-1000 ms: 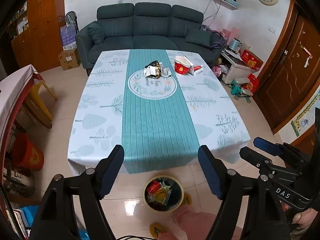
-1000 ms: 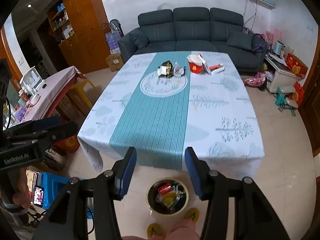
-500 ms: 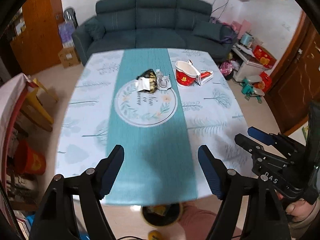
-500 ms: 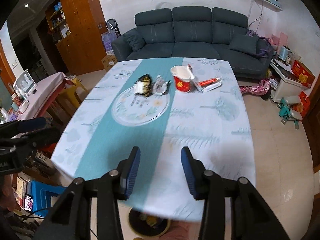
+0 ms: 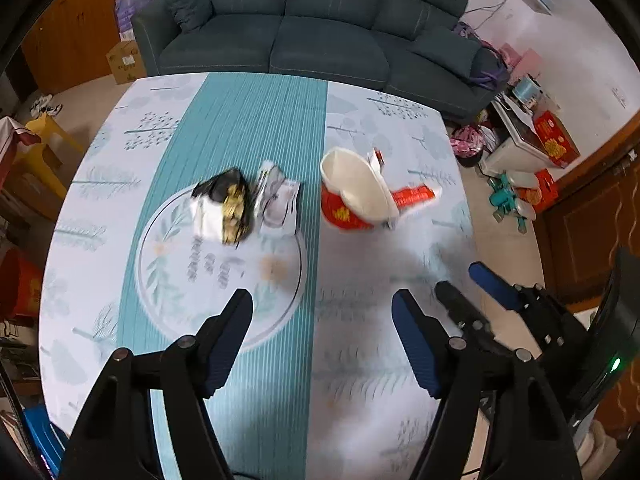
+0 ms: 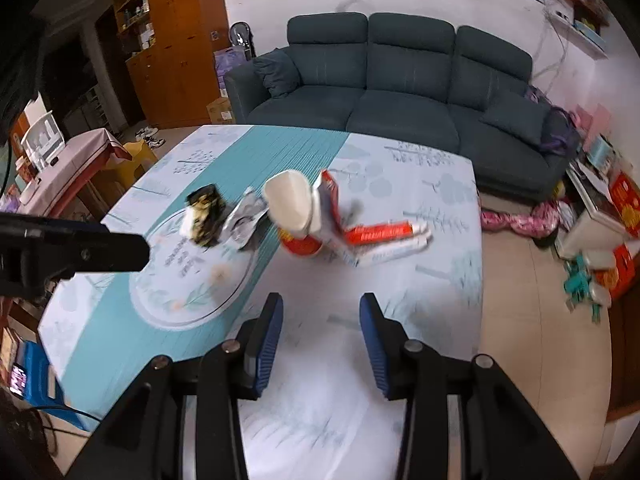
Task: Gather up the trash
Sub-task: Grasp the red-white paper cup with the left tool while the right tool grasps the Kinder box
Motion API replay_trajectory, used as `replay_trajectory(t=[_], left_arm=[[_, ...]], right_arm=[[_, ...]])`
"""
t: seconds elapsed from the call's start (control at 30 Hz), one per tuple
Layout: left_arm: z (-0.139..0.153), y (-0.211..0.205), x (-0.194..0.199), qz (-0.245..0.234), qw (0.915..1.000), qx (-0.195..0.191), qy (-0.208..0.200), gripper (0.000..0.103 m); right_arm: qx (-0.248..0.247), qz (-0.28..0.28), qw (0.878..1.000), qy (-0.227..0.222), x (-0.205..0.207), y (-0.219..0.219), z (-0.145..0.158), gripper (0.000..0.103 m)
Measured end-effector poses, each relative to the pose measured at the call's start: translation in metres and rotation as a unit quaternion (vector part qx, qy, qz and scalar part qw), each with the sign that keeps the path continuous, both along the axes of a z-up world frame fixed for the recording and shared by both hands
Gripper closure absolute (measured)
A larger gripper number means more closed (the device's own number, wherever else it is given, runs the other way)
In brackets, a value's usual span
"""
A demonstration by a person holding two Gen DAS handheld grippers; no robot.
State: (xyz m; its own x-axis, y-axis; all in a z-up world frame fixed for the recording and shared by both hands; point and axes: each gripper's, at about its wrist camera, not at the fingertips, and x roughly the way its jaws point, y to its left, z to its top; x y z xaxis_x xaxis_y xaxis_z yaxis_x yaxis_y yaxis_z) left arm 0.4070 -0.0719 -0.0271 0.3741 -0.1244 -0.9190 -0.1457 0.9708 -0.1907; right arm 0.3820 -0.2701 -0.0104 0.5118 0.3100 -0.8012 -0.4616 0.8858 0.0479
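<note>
Both pairs of jaws hang empty over the near part of the desk, and the trash lies farther in, toward the sofa.

The left gripper (image 5: pixel 322 320) has its jaws released and wide, now closing a little, with nothing between them; below them is only the patterned cloth. The right gripper (image 6: pixel 321 320) has its jaws released too, at a narrower gap, and also holds nothing. Ahead of the left jaws lie a dark crumpled wrapper (image 5: pixel 224 210) and, just beside it, a silver wrapper (image 5: pixel 278 202). Ahead of the right jaws a red paper cup (image 6: pixel 296 216) is tilted, touching a red and white carton (image 6: pixel 376 240). The desk (image 6: pixel 432 184) has bare cloth around this trash up to its far edge, and the sofa (image 6: pixel 400 92) stands near behind that edge.
</note>
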Motion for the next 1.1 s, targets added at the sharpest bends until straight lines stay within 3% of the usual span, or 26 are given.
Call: replay_trajectory(t=[0.3, 0.37, 0.5, 0.53, 0.57, 0.63, 1.1], left_arm=[[-0.034, 0.008, 0.063, 0.047, 0.9982, -0.031, 0.023, 0.038], [-0.04, 0.007, 0.07, 0.047, 0.9977, -0.038, 0.03, 0.05], [-0.054, 0.005, 0.084, 0.054, 0.9962, -0.052, 0.044, 0.053], [-0.057, 0.004, 0.087, 0.057, 0.9957, -0.057, 0.047, 0.053], [-0.06, 0.005, 0.089, 0.058, 0.9954, -0.059, 0.048, 0.053], [-0.065, 0.005, 0.094, 0.061, 0.995, -0.059, 0.052, 0.053], [-0.098, -0.005, 0.124, 0.086, 0.9891, -0.066, 0.1, 0.066]], right_arm=[[-0.038, 0.053, 0.998, -0.024, 0.046, 0.022, -0.048, 0.064], [-0.054, 0.062, 0.996, -0.041, 0.05, 0.029, -0.055, 0.064], [-0.076, 0.076, 0.992, -0.064, 0.058, 0.038, -0.065, 0.064], [-0.078, 0.078, 0.992, -0.067, 0.06, 0.039, -0.067, 0.065], [-0.08, 0.082, 0.991, -0.069, 0.062, 0.04, -0.07, 0.075], [-0.081, 0.09, 0.991, -0.06, 0.068, 0.041, -0.075, 0.087], [-0.022, 0.083, 0.995, -0.044, 0.086, 0.024, -0.073, 0.09]])
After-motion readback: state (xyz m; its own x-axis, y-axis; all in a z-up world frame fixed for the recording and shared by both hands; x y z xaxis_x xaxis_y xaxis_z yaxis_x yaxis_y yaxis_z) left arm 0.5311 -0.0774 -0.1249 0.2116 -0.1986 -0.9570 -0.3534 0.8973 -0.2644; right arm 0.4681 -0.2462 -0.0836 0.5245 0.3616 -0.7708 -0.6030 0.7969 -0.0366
